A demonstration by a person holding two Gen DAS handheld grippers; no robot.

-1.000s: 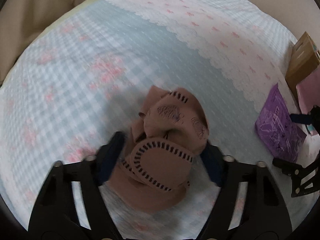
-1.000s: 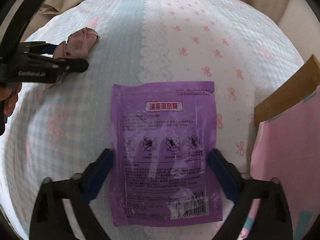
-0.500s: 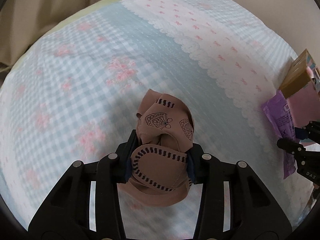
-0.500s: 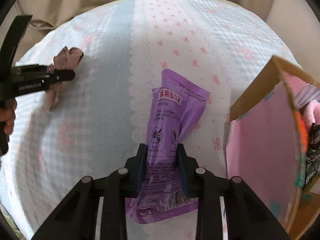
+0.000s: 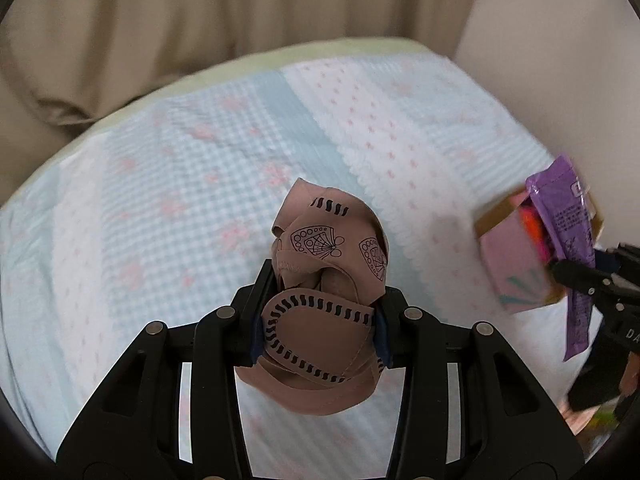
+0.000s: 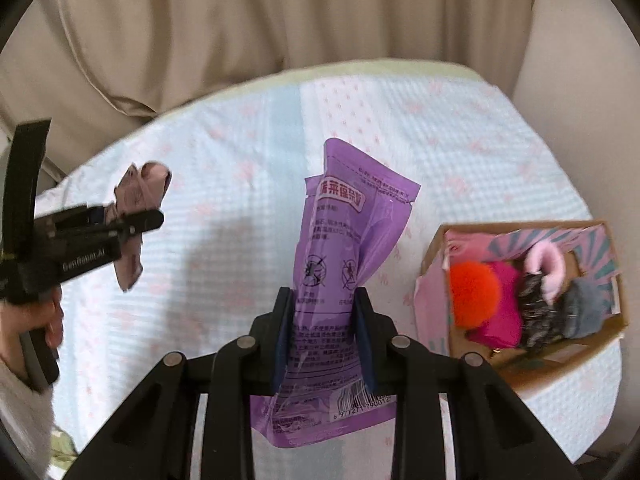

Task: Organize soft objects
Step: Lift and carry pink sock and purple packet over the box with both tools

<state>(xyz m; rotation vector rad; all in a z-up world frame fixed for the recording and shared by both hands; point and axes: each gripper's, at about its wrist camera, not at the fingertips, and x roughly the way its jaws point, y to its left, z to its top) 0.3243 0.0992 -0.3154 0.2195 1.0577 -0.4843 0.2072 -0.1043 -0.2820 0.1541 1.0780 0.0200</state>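
Observation:
My left gripper is shut on a crumpled brown cloth with black butterfly prints and holds it above the bed. The cloth also shows in the right wrist view, hanging from the left gripper. My right gripper is shut on a purple plastic pouch with printed text and holds it upright above the bed, left of the cardboard box. In the left wrist view the pouch hangs in front of the box.
The box holds several soft items, among them an orange pompom, a magenta piece and a grey one. The bed has a blue-and-white checked cover. Beige curtains hang behind it.
Both grippers closed on their objects and lifted them off the bed. The pouch rose from lying flat to upright, and the box's inside came into the right wrist view.

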